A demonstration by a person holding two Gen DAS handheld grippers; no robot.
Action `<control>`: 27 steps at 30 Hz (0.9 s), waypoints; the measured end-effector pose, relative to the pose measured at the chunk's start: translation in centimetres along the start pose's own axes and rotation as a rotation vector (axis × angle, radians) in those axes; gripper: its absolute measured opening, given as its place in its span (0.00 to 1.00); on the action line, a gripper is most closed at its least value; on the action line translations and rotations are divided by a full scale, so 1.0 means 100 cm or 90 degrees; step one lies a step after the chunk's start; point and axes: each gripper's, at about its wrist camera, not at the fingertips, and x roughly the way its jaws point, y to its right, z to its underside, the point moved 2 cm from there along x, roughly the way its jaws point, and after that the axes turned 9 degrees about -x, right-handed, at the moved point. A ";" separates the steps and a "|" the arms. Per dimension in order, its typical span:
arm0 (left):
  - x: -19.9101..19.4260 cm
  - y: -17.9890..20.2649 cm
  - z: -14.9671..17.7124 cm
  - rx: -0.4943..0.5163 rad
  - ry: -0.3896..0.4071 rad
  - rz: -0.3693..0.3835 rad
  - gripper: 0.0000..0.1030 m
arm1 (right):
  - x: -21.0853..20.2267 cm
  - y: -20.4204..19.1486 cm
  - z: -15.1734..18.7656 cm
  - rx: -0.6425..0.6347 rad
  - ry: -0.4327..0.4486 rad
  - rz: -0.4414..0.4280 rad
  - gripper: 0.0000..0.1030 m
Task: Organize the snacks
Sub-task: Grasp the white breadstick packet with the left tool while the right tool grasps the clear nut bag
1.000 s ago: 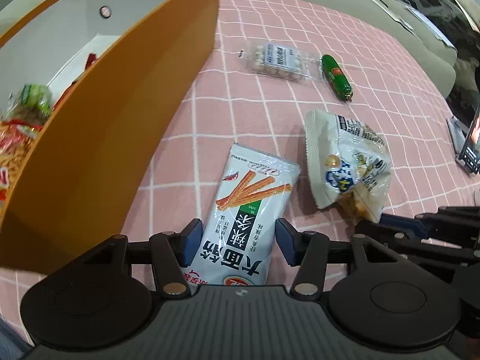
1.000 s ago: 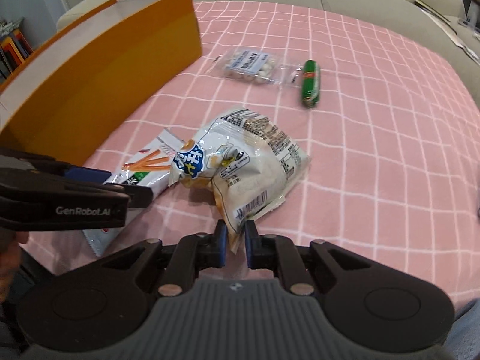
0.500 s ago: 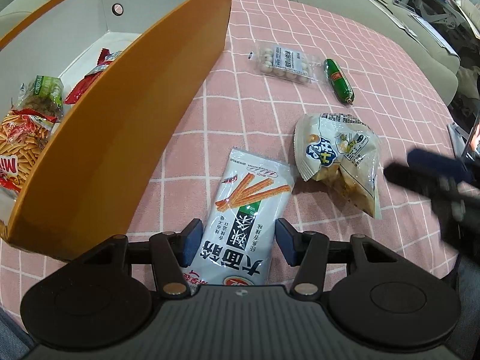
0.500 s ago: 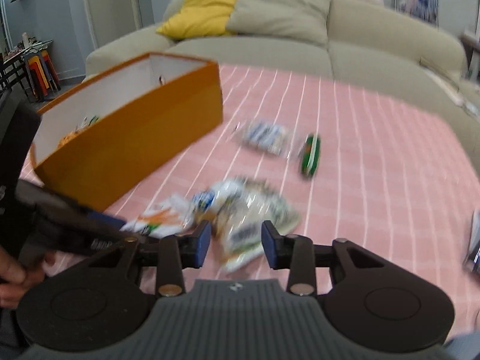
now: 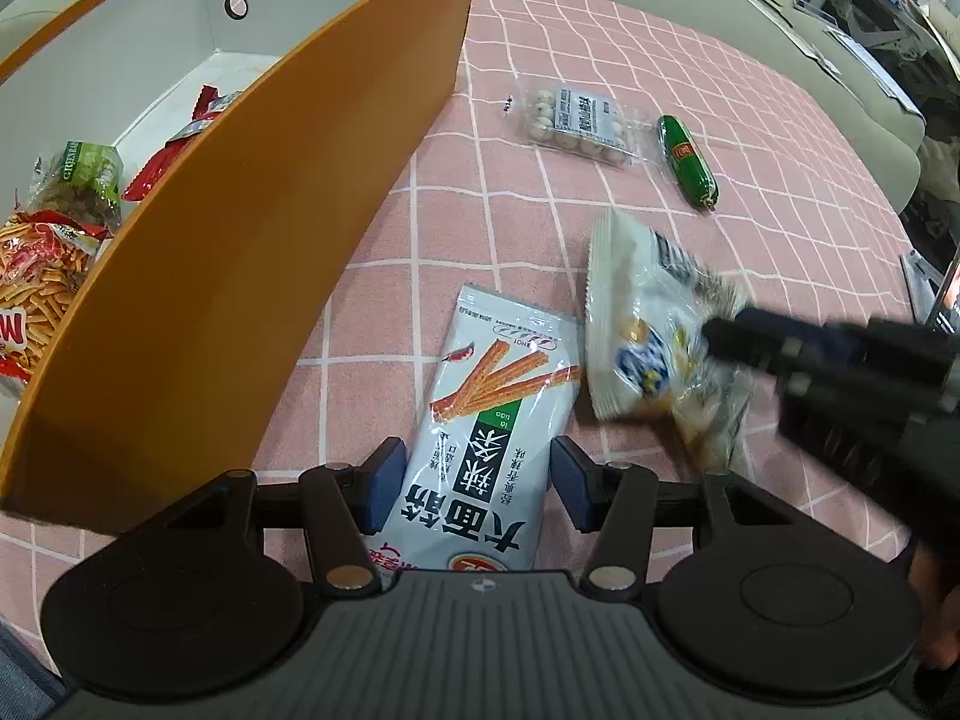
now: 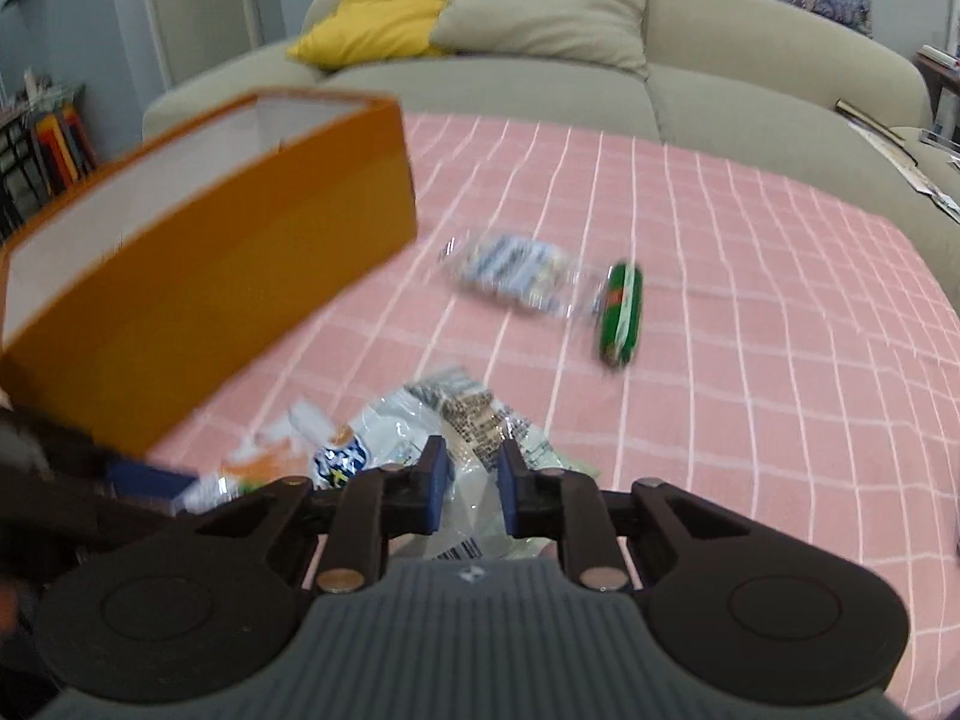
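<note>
A white spicy-stick packet (image 5: 486,432) lies on the pink checked cloth (image 5: 750,138), and my left gripper (image 5: 478,480) is shut on its two long edges. Right of it, a white chip bag (image 5: 636,324) is crumpled and partly raised. My right gripper (image 6: 471,492) has that chip bag (image 6: 456,414) between its blue pads; its jaws are closing on the film, and its dark fingers (image 5: 750,339) reach in from the right in the left wrist view. An orange box (image 5: 240,276) stands to the left, seen blurred as the orange box (image 6: 210,276) in the right wrist view.
A clear pack of round snacks (image 5: 576,123) and a green sausage (image 5: 687,159) lie farther back on the cloth. Several snack bags (image 5: 54,252) sit inside the box. A beige sofa (image 6: 720,60) with a yellow cushion (image 6: 390,6) stands behind.
My right gripper let go of the bag's edge, pulled back and opened, then came back in and closed on the bag, which has shifted and crumpled. The left gripper and its packet have not moved.
</note>
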 end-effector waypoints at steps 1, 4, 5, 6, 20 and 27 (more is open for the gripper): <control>0.000 0.000 0.000 -0.001 0.000 0.000 0.59 | 0.001 0.000 0.003 0.000 -0.001 -0.001 0.14; 0.000 0.000 -0.001 -0.002 0.000 0.001 0.59 | 0.003 0.000 0.004 -0.005 -0.005 -0.005 0.15; 0.000 0.000 -0.001 -0.003 0.000 0.000 0.59 | 0.003 0.000 0.003 -0.010 -0.005 -0.007 0.16; 0.000 0.000 -0.001 -0.003 0.000 0.000 0.59 | 0.002 -0.001 0.003 -0.016 -0.004 -0.009 0.16; 0.003 0.007 -0.005 0.054 -0.028 -0.005 0.62 | 0.013 0.006 -0.005 -0.208 0.001 -0.127 0.83; 0.007 0.012 -0.003 0.103 -0.036 -0.019 0.68 | 0.026 0.005 -0.001 -0.193 -0.017 -0.167 0.80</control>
